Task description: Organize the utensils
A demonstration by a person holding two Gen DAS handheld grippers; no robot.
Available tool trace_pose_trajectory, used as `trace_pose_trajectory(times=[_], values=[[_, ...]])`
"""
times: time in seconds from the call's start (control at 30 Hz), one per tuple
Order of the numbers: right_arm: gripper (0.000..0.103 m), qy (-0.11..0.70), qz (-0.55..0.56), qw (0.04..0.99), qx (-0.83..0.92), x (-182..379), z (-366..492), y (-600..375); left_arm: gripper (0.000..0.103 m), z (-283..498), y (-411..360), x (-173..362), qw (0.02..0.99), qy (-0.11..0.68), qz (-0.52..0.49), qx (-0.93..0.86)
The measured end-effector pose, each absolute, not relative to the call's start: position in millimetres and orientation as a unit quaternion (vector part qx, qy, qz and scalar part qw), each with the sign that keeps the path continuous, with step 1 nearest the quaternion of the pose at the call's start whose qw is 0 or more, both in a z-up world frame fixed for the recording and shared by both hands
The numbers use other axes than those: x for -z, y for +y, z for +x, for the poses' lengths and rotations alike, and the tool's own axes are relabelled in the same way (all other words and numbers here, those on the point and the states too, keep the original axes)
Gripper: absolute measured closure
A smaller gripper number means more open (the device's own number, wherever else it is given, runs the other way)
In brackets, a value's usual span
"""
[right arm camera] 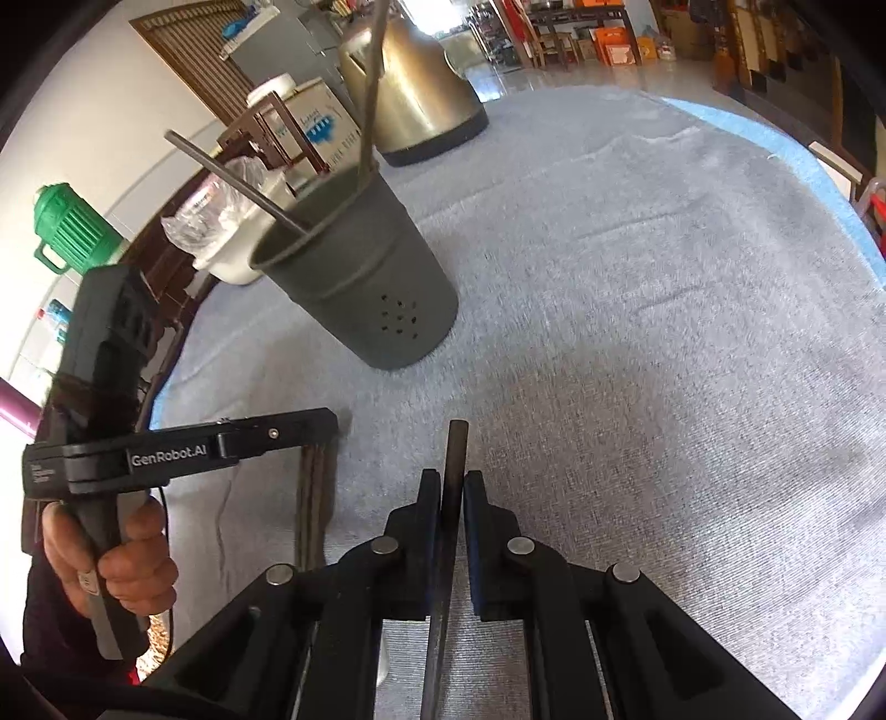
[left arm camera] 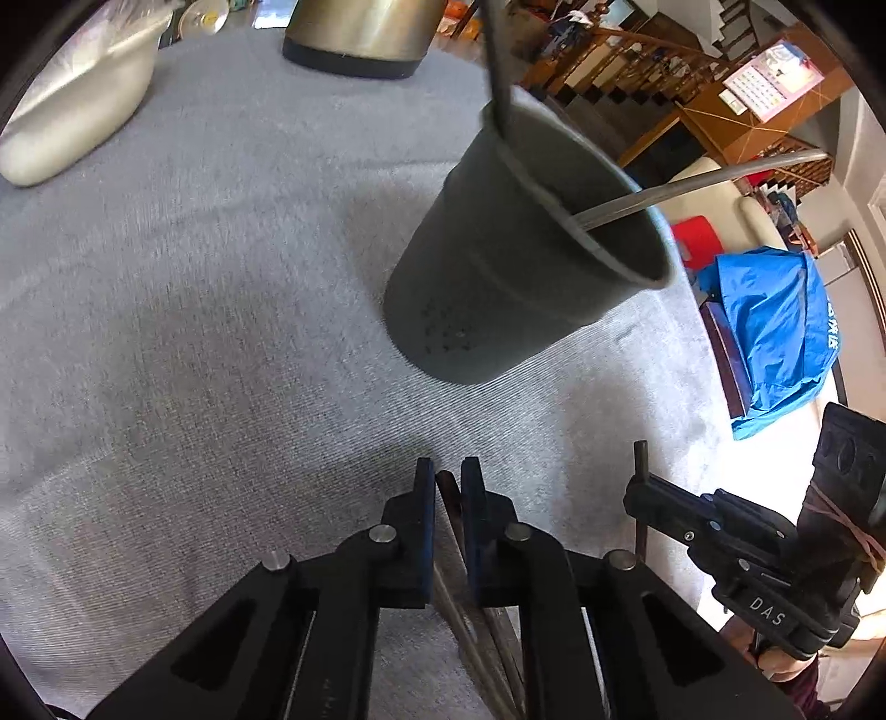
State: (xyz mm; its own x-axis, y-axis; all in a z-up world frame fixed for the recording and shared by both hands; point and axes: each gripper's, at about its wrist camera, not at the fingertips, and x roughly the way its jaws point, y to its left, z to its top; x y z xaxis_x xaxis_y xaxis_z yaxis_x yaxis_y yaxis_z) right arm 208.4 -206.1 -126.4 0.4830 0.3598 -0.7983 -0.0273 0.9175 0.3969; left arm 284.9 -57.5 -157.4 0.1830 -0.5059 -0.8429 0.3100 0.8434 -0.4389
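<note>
A: Where does the holder (left arm camera: 520,249) sit from the two grippers?
B: Ahead of both, out on the grey tablecloth (left arm camera: 221,332) toward the far edge, near the brass kettle (left arm camera: 360,33). Seen from the left gripper (left arm camera: 447,487) it lies forward and to the right; from the right gripper (right arm camera: 453,487), forward and to the left, so neither looks clearly nearer.
A: Are they carrying anything?
B: Both are clamped. The left grips dark chopsticks (left arm camera: 451,498), whose shafts run back beneath its jaws. The right grips a single dark stick (right arm camera: 455,459), its tip poking forward past the pads, long axis along the fingers.
A: And the holder itself?
B: Upright, mouth open, two utensils already leaning inside.
A: Poses?
B: Both pitch steeply down at the cloth. I'd judge each must lift and tip its stick more upright to clear the rim
</note>
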Motion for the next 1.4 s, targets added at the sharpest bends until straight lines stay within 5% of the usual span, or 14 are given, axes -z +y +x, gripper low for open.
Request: trace_pose_trajectory(times=[0.53,0.9,1.1,1.4], values=[[0.095,0.453,0.197,0.860,-0.125,103,193,-214,0.095,246,-5,110,0.797,0.524,-0.125,0.273],[0.092,0.490,0.228,0.834,-0.111,117,193,-220,0.094,241,43,145,0.786,0.567,-0.140,0.202],[0.087,0.508,0.235,0.822,-0.104,124,197,-218,0.073,233,83,155,0.783,0.572,-0.176,0.168],[0.079,0.522,0.240,0.814,-0.087,134,209,-212,0.073,229,68,168,0.777,0.586,-0.165,0.162]])
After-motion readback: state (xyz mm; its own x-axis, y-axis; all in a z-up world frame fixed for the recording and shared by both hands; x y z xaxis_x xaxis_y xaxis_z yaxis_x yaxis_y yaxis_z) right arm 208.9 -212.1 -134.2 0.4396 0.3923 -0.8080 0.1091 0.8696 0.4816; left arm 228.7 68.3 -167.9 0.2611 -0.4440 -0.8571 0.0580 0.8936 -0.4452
